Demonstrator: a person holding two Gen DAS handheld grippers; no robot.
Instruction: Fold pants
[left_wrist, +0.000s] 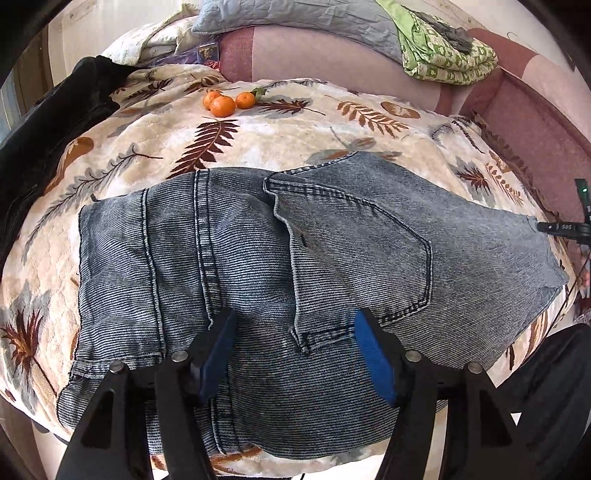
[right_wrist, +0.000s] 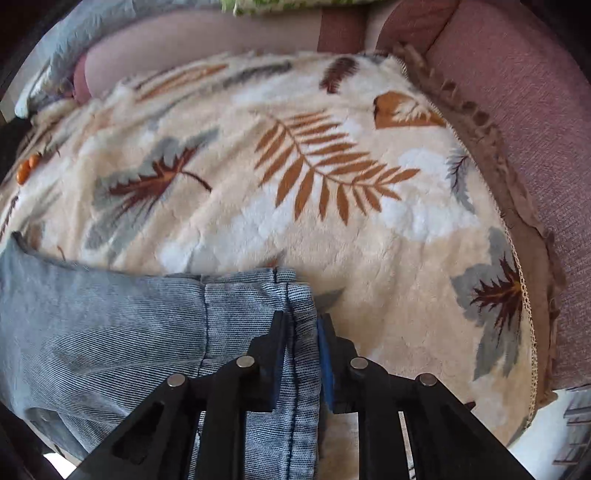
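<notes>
Blue-grey denim pants lie folded on a leaf-patterned blanket, back pocket up. My left gripper is open, its blue-padded fingers spread just above the near part of the denim. In the right wrist view my right gripper is shut on the hemmed edge of the pants, with the rest of the denim stretching to the left.
Three tangerines sit on the far part of the blanket. A dark jacket lies at the left. A grey pillow and a green patterned cloth rest on the pink sofa back.
</notes>
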